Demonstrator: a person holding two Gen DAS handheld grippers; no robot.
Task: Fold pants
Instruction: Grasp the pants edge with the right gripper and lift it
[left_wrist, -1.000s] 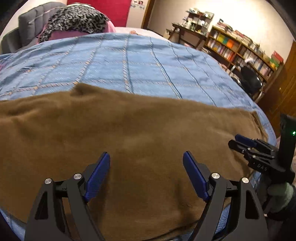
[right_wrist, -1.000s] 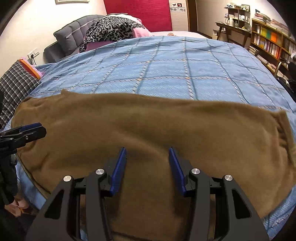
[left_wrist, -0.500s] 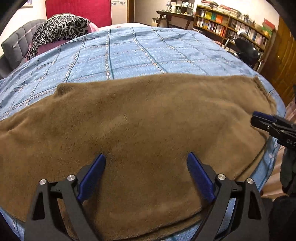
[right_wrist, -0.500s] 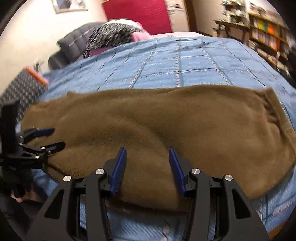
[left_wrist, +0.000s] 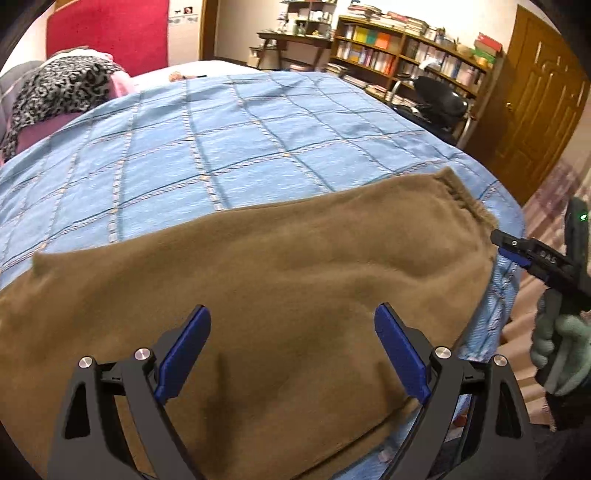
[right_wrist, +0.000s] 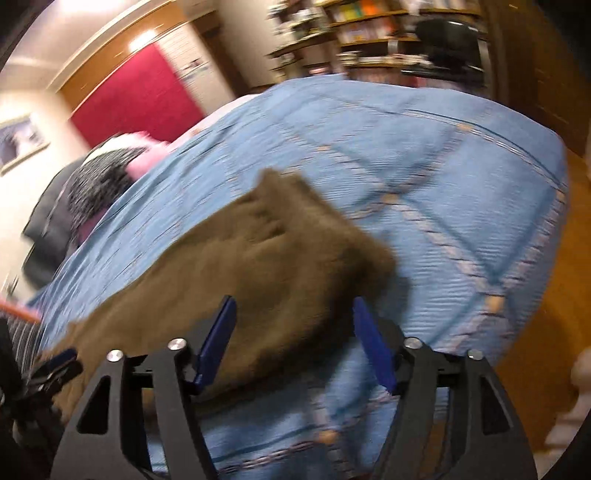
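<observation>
Brown fleece pants (left_wrist: 258, 288) lie flat across the near edge of a bed with a blue checked cover (left_wrist: 221, 147); the elastic waistband (left_wrist: 465, 199) is at the right end. My left gripper (left_wrist: 291, 350) is open and empty, just above the middle of the pants. My right gripper (right_wrist: 291, 339) is open and empty at the waistband corner of the pants (right_wrist: 258, 258), in a blurred view. It also shows in the left wrist view (left_wrist: 517, 251), off the bed's right corner, held by a gloved hand.
A leopard-print cloth on pink pillows (left_wrist: 55, 92) lies at the head of the bed. Bookshelves (left_wrist: 406, 55), a desk, a black office chair (left_wrist: 439, 99) and a wooden door (left_wrist: 535, 110) stand beyond the right side. Wooden floor (right_wrist: 546, 314) lies past the bed corner.
My right gripper has swung right to the waistband end and opened wider. My left gripper has turned toward the right, staying open over the pants.
</observation>
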